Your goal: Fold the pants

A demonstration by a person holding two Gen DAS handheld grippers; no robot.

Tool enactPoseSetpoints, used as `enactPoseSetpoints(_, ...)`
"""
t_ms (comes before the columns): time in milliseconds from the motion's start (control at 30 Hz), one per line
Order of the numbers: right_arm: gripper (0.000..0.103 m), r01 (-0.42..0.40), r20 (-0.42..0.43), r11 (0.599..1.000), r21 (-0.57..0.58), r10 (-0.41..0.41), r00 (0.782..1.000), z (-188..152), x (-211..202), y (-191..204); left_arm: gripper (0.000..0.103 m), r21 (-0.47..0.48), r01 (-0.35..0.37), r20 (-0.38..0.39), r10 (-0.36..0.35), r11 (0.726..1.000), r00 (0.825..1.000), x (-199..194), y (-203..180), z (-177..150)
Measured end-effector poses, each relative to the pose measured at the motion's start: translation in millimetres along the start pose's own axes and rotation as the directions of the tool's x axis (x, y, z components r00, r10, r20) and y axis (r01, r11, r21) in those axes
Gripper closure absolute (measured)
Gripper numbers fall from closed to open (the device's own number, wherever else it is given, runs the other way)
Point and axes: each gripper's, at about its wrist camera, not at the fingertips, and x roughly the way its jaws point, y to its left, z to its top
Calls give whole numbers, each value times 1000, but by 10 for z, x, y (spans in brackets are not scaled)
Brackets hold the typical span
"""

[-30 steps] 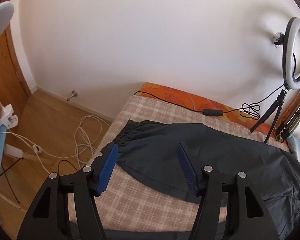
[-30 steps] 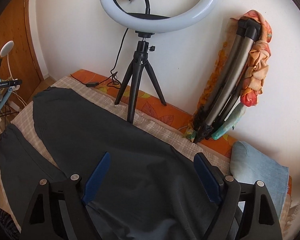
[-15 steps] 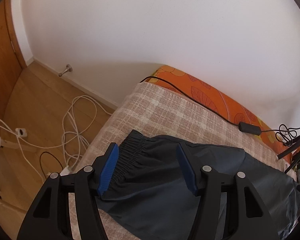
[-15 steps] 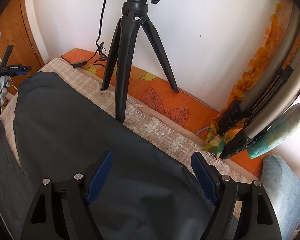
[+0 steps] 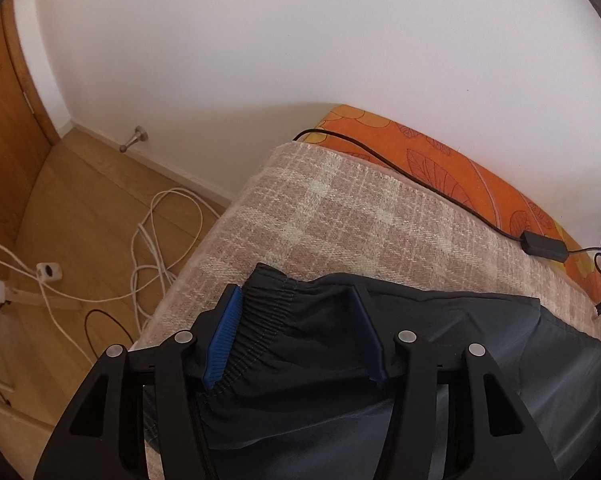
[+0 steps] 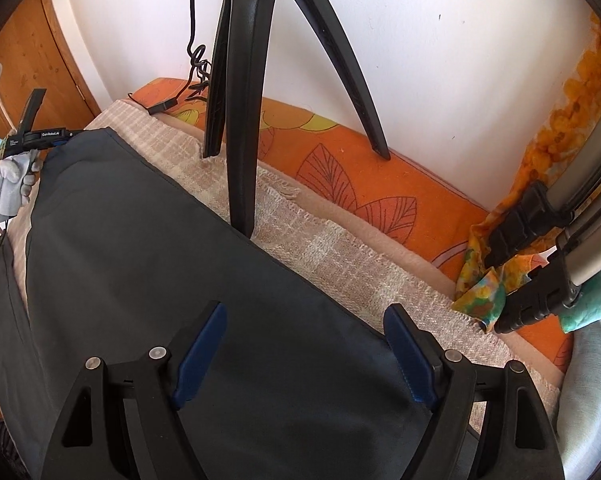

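Note:
Dark grey pants (image 5: 480,360) lie spread on a bed with a beige checked blanket (image 5: 340,208). My left gripper (image 5: 294,300) is down at the end with the elastic band (image 5: 264,320). Its jaws are closing, and the fabric bunches up between the blue pads (image 5: 224,340), which still stand apart. In the right wrist view the pants (image 6: 140,260) run off to the left. My right gripper (image 6: 304,312) hangs wide open just over their far edge, gripping nothing. The left gripper (image 6: 32,136) and a gloved hand (image 6: 8,184) show at the far left.
A black tripod (image 6: 240,120) stands on the blanket (image 6: 340,256) just behind the pants. A folded stand (image 6: 540,216) draped in colourful cloth leans at the right, above a pale blue cloth (image 6: 588,380). A black cable with a box (image 5: 540,242) crosses the orange sheet. White cables (image 5: 156,248) lie on the floor.
Both grippers have dropped and moved forward onto the pants. The left jaws have narrowed around the elastic end, which has bunched up. The ring light has left both views.

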Motion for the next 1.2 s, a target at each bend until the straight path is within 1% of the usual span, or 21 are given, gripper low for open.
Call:
enactPoseSetpoints(67,20,1,-13,1000,-9,-1,1000,-12,42,7,57,6,-21,12,21,1000,1000,2,-14,-6)
enactPoseSetpoints(100,21,4,-21,1000,-14,-4,1000,-16,68,12,60,22,-41,16,40,999,999,-1,-36,-14)
enactPoseSetpoints(133,21,6,-29,1000,-19,-6,1000,-19,99,25,61,38,-52,21,51,998,998,-4,-61,-22)
enactPoseSetpoints(233,25,11,-38,999,-38,-12,999,-39,152,99,73,62,-80,41,77,995,996,-22,-114,-43)
enactPoseSetpoints(267,30,17,-31,999,-46,-19,999,-50,147,126,76,63,-80,44,77,995,996,-30,-117,-43)
enactPoseSetpoints(300,38,18,-24,999,-50,-19,1000,-68,131,148,78,60,-77,49,74,995,996,-23,-84,-45)
enactPoseSetpoints(333,44,15,-18,999,-51,-16,1000,-83,115,168,79,57,-74,55,71,996,996,-33,-78,-52)
enactPoseSetpoints(400,68,25,-10,998,-52,-26,1000,-113,76,205,81,49,-66,67,62,997,996,-69,-82,-70)
enactPoseSetpoints(433,74,29,-5,998,-53,-29,1000,-125,70,221,81,40,-58,73,55,998,996,-91,-77,-76)
enactPoseSetpoints(467,86,30,-4,998,-54,-30,1000,-137,51,232,82,28,-46,80,44,999,996,-113,-54,-73)
enactPoseSetpoints(500,93,36,0,998,-57,-36,999,-156,28,244,83,14,-33,91,32,999,995,-143,-29,-59)
enactPoseSetpoints(600,100,50,34,997,-60,-48,998,-218,-98,271,84,-32,14,127,-10,999,992,-264,59,8)
enactPoseSetpoints(700,103,39,67,998,-52,-36,997,-236,-244,301,84,-32,33,165,-28,999,986,-436,64,55)
enactPoseSetpoints(867,103,50,111,997,-61,-43,993,-285,-507,368,85,-35,74,213,-64,997,975,-745,103,65)
enactPoseSetpoints(967,103,55,140,996,-66,-45,989,-349,-721,454,86,-35,89,238,-78,995,968,-950,158,16)
enactPoseSetpoints(1067,103,58,170,995,-86,-43,985,-447,-967,600,86,-7,75,269,-70,997,961,-1195,183,-68)
enactPoseSetpoints(1133,103,57,186,994,-94,-38,982,-535,-1138,696,86,-11,94,283,-87,996,955,-1355,233,-148)
enactPoseSetpoints(1200,103,50,196,994,-99,-30,980,-625,-1283,798,86,-11,98,292,-90,995,952,-1497,288,-243)
